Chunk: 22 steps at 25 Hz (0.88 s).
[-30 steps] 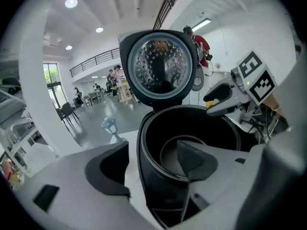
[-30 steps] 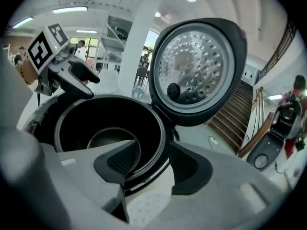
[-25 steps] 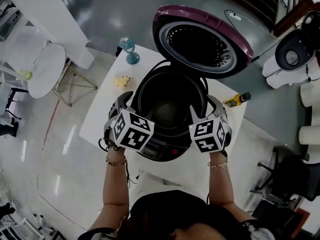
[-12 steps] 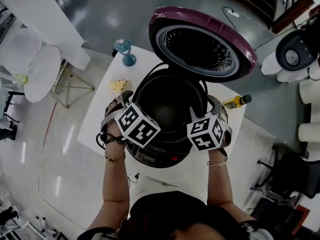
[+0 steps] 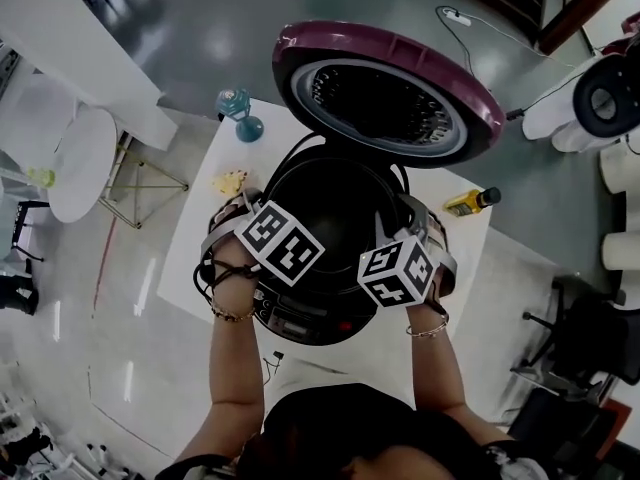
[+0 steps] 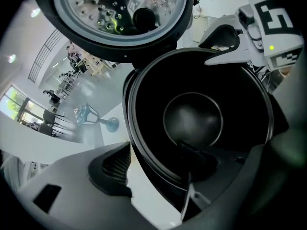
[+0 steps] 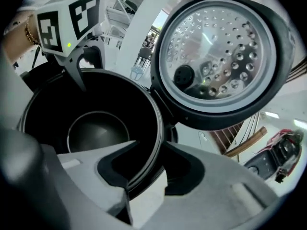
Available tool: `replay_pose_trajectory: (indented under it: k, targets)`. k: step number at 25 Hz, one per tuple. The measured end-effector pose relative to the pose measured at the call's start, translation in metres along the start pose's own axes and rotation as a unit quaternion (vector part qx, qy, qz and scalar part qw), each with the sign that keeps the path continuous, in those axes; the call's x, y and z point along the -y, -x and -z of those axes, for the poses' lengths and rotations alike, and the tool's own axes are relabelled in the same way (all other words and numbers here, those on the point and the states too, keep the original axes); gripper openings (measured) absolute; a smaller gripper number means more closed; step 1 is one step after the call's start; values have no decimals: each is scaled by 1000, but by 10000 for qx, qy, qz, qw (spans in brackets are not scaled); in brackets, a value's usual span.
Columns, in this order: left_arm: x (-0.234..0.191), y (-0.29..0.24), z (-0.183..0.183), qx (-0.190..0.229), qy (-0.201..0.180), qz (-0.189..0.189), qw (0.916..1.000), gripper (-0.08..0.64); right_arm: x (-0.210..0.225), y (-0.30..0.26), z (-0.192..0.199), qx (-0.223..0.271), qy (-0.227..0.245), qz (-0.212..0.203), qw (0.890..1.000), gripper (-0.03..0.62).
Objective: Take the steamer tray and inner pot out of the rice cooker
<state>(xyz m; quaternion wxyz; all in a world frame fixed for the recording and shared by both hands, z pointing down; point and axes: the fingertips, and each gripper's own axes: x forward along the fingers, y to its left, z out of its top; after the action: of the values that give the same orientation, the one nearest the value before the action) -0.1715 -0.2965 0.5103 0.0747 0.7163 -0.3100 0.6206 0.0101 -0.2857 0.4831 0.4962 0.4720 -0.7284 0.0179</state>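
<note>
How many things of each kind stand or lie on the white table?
Rice cooker, lid open: 1
Blue goblet: 1
Yellow bottle: 1
Yellowish lump, too small to identify: 1
Total: 4

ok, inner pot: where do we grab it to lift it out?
Probably grip the inner pot by its thin rim, at the left and right sides, coming straight down with one jaw inside the wall and one outside. It sits sunk in the rice cooker, so only the rim is exposed, and the raised lid blocks the far side.
</note>
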Motion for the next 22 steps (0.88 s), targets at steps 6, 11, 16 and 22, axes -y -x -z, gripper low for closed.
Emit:
replay_pose_trajectory:
  k: [6, 11, 16, 22]
  targets:
    - [-4, 13, -4, 418, 441, 54, 9981, 219, 8, 17, -14, 602, -878, -389, 9936, 121]
    - [-5, 26, -2, 475, 609, -406, 9962, 167, 19, 41, -24, 1325, -1785, -537, 9735, 96]
    - [-15, 54, -6, 1022, 1052, -446, 9882, 130, 33, 56, -29, 1976, -2458, -498, 9477, 64]
    - [-17, 100, -6, 1505, 1314, -806, 9765, 123, 47, 97, -48, 2623, -2722, -468, 9246, 46]
